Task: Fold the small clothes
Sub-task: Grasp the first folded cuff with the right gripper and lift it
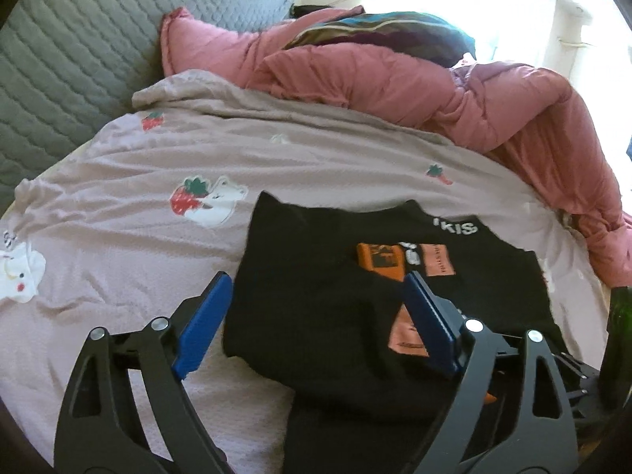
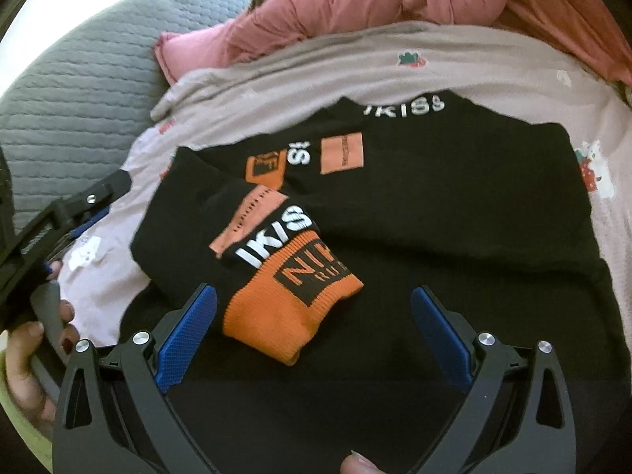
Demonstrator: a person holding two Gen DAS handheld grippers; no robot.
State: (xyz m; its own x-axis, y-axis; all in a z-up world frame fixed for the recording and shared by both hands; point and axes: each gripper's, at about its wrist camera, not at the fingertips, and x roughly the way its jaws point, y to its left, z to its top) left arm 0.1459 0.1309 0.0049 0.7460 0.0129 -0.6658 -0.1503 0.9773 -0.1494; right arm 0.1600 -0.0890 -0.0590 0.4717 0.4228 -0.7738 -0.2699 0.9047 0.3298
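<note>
Item: black knit sweater [image 2: 434, 217], small, lying flat on the bed's strawberry-print sheet [image 1: 130, 205], collar away from me, one sleeve folded across the chest so its orange cuff [image 2: 292, 308] rests on the body. Orange patches and white lettering show on the front. Left tongs [image 1: 316, 316]: jaws spread wide, holding nothing, straddling the sweater's near left edge, one blue pad over the sheet and the other over the knit. Right tongs [image 2: 316, 331]: likewise fully spread and empty, poised over the lower body with the orange cuff between the pads; whether they touch the cloth I cannot tell. Surroundings: pink duvet [image 1: 434, 79] bunched beyond the sweater, grey quilted pillow [image 1: 59, 59] at the far left. Handling, by my judgement: light, soft, limp, somewhat stretchy; it will drape and sag rather than hold shape, and the folded sleeve may slide off if lifted. I would pinch the ribbed hem or the side seams, both layers together.
</note>
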